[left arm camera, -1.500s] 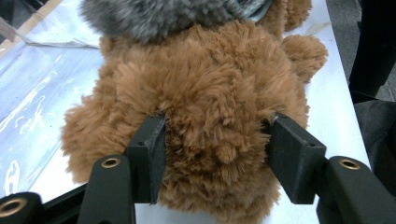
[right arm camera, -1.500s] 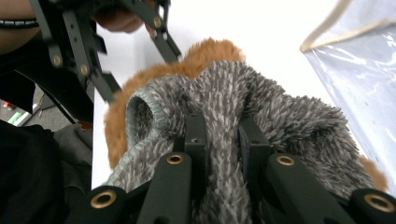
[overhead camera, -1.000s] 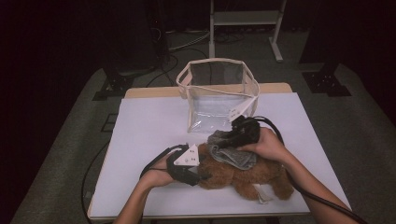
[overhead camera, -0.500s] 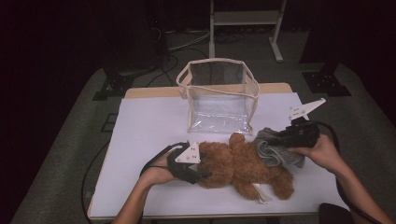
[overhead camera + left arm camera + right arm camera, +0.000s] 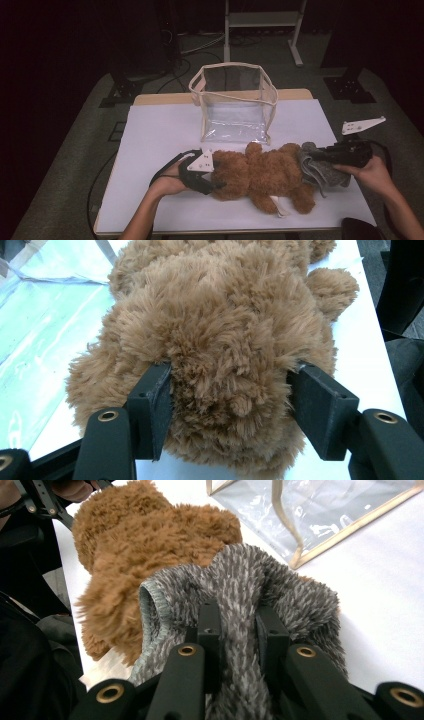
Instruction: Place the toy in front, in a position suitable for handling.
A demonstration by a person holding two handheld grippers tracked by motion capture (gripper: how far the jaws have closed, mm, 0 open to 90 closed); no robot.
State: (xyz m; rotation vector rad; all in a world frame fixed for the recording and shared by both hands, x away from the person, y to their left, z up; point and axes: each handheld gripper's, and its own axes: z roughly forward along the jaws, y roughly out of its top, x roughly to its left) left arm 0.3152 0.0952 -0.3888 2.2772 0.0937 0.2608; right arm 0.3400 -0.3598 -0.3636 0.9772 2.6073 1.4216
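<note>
A brown teddy bear (image 5: 260, 175) lies on its side on the white table (image 5: 160, 130), head to the left. My left gripper (image 5: 217, 182) is at the head. In the left gripper view its jaws (image 5: 230, 385) press into the fur of the bear (image 5: 220, 330) on both sides; they have just been opening a little, with the head still between them. My right gripper (image 5: 320, 155) is shut on a grey fuzzy knit garment (image 5: 320, 172) at the bear's right end. In the right gripper view the garment (image 5: 250, 585) bunches between the jaws (image 5: 237, 615), beside the bear (image 5: 150, 535).
A clear plastic bag with cream trim (image 5: 235, 100) stands open-topped at the back middle of the table. The right hand is close to the table's right edge. A metal stand (image 5: 260, 20) and cables sit on the dark floor behind.
My right gripper has moved right with the grey garment, from over the bear's middle to near the table's right edge. The left hand has stayed at the bear's head.
</note>
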